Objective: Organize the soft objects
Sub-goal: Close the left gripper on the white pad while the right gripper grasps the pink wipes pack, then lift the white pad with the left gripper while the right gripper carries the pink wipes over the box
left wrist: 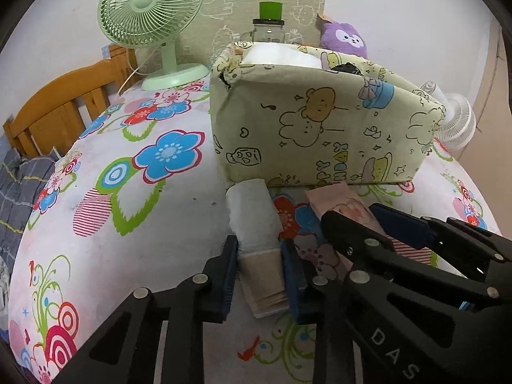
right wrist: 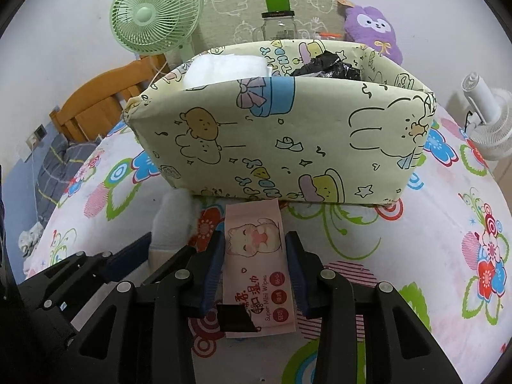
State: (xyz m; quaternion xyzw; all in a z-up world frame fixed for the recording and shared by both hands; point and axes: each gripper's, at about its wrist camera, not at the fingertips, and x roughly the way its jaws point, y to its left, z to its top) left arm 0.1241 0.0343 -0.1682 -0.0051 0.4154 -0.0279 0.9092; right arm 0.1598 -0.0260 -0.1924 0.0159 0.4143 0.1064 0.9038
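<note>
A folded white and beige sock [left wrist: 256, 240] lies on the flowered bed in front of a pale yellow cartoon-print box [left wrist: 320, 128]. My left gripper [left wrist: 260, 272] is shut on the sock, a pad against each side. A pink pack of mini wet wipes [right wrist: 256, 262] lies beside it. My right gripper [right wrist: 254, 268] is shut on the pack, its fingers along both long edges. The box [right wrist: 288, 134] holds a white soft item [right wrist: 224, 67] and a black bag [right wrist: 326, 67]. The sock shows in the right wrist view [right wrist: 169, 220], and the right gripper in the left wrist view [left wrist: 377, 224].
A green fan [left wrist: 150, 9] stands at the back left by a wooden headboard [left wrist: 64, 102]. A glass jar with a green lid [left wrist: 270, 22] and a purple plush [left wrist: 344, 36] sit behind the box. A white fan [right wrist: 486, 121] lies at the right.
</note>
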